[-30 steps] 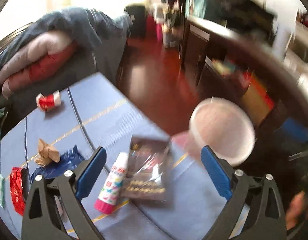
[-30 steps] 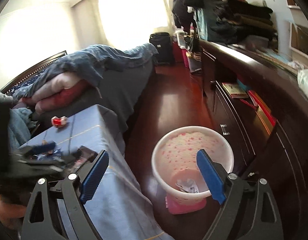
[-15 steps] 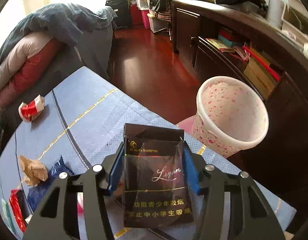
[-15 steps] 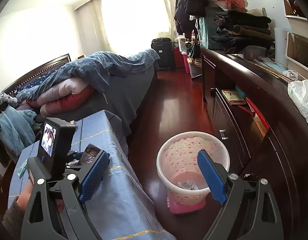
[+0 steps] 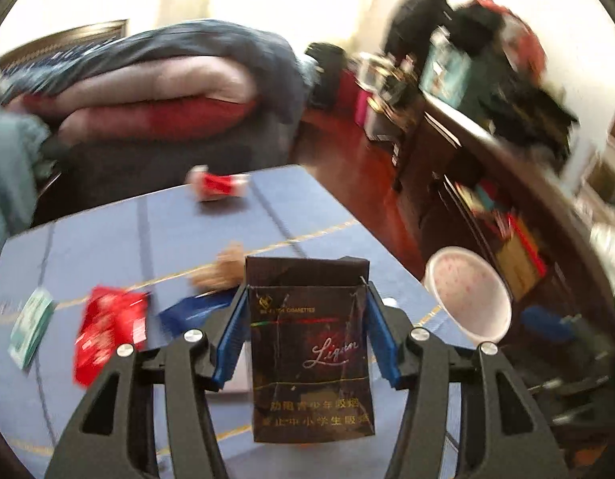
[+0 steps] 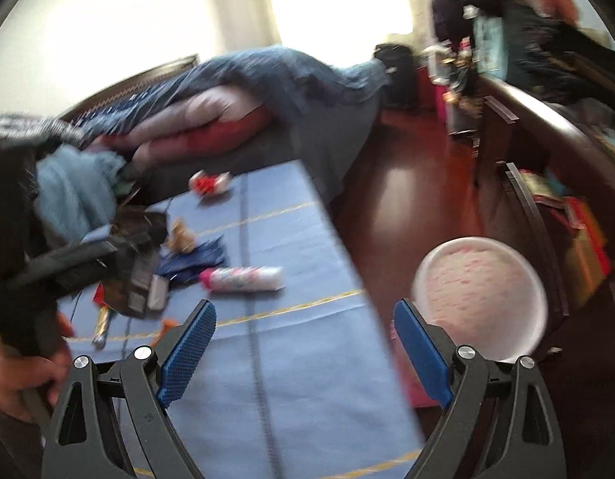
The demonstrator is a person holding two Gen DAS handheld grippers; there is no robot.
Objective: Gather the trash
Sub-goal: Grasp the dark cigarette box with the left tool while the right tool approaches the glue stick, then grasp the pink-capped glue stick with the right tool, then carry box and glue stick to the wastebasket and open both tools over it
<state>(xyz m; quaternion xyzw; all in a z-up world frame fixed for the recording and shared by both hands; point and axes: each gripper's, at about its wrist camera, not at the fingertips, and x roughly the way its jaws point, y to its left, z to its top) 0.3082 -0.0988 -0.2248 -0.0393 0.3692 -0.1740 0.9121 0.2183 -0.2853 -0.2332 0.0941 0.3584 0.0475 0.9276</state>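
A dark cigarette pack (image 5: 309,343) stands upright between the blue pads of my left gripper (image 5: 306,291), which is shut on it above the blue-clothed table (image 5: 107,231). The right wrist view shows that gripper with the pack (image 6: 135,283) at the far left, held by a hand (image 6: 20,375). My right gripper (image 6: 304,309) is open and empty over the table's right edge. The pink-speckled white bin (image 6: 479,291) stands on the floor to its right; it also appears as the bin (image 5: 467,293) right of the held pack.
On the table lie a red crumpled cup (image 5: 217,185), a brown paper wad (image 5: 223,267), a blue wrapper (image 5: 191,311), a red wrapper (image 5: 107,329), a green packet (image 5: 30,327) and a pink-capped tube (image 6: 243,277). A bed lies behind, a dark cabinet at right.
My left gripper closed on the cigarette pack and raised it off the table. Both views have swung left, and the right gripper now sits over the table edge instead of the bin.
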